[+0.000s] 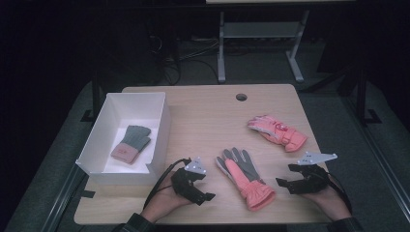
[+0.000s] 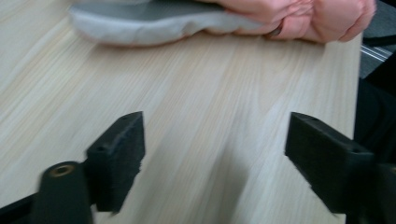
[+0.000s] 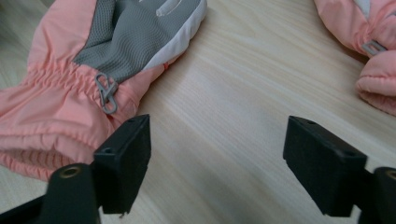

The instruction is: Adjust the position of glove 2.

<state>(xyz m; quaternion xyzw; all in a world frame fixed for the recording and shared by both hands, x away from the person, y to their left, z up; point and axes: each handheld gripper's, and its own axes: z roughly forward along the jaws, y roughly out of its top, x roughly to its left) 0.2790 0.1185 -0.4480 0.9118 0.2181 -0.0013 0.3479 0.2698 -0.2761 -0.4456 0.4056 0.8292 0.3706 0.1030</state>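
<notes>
high view: pink glove (image 1: 245, 178) (flat) fingers away, cuff toward person

Both grippers (image 1: 209, 193) (image 1: 285, 185) low, jaws wide apart.

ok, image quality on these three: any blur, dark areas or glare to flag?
High view: dim and soft, room black beyond the table; white box is the brightest thing, not blown out. Left gripper view: motion blur smears the left gripper jaw edges and wood grain; near glove soft. Right gripper view: sharp, evenly lit, glove mesh and clip crisp, no glare.
</notes>
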